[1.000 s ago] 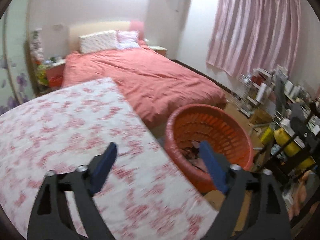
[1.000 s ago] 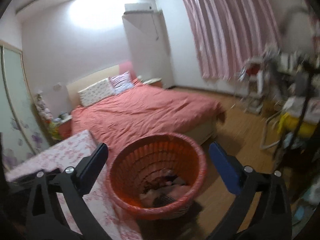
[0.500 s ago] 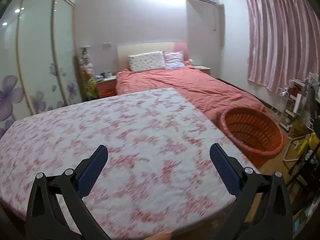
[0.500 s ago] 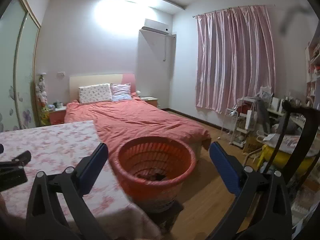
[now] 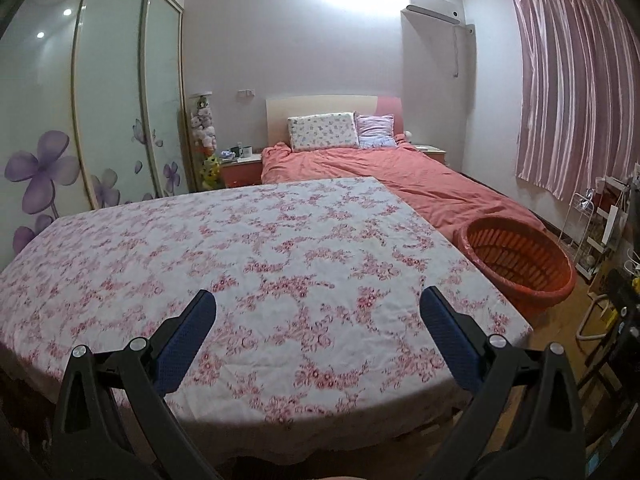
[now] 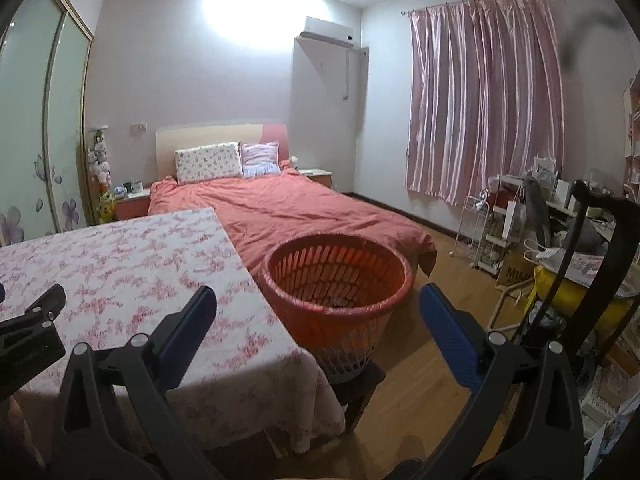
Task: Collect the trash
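Note:
An orange plastic basket [image 6: 338,276] stands on a dark stool at the right end of the table, with some dark trash low inside it. It also shows in the left wrist view [image 5: 520,258]. My left gripper [image 5: 318,316] is open and empty above the near part of the floral tablecloth [image 5: 248,248]. My right gripper [image 6: 318,314] is open and empty, held back from the basket over the table's right corner. The left gripper's black body [image 6: 32,328] shows at the left edge of the right wrist view. I see no loose trash on the tablecloth.
A bed with a coral cover [image 6: 288,208] lies behind the table and basket. A cluttered wire rack and desk [image 6: 532,220] stand at the right below a pink curtain [image 6: 480,100]. Wardrobe doors [image 5: 100,100] line the left wall. Wood floor [image 6: 432,360] lies right of the basket.
Both grippers have pulled back and up from the basket. The left view swung from the basket to the whole tabletop. The right view now sees the basket from farther away.

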{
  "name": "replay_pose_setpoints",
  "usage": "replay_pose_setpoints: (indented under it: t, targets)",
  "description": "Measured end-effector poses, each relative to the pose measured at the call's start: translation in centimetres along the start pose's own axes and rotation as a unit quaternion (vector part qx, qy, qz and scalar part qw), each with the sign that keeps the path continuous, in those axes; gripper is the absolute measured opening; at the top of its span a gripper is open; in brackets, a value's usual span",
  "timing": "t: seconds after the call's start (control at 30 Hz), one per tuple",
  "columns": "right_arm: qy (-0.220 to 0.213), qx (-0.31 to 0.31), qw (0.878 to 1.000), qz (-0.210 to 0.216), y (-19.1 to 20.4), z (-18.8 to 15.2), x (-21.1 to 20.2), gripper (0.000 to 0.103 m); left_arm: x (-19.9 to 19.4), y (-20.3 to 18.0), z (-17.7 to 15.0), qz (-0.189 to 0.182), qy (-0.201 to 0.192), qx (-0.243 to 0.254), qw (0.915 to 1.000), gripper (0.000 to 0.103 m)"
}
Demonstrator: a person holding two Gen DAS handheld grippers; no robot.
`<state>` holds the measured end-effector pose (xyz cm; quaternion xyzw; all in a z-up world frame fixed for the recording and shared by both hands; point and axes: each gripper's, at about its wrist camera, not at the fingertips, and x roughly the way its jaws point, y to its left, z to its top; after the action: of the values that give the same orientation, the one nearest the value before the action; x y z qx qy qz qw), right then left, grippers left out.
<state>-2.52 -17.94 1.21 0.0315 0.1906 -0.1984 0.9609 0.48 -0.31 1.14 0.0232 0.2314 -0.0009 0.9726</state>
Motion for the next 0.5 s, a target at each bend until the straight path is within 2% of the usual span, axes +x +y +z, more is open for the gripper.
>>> replay_pose_setpoints:
  t: [0.5]
  targets:
    - [0.025, -0.005, 1.000, -0.012, 0.1, -0.9, 0.5, 0.099, -0.1, 0.2, -1.2, 0.003, 0.026, -0.012, 0.9996, 0.100]
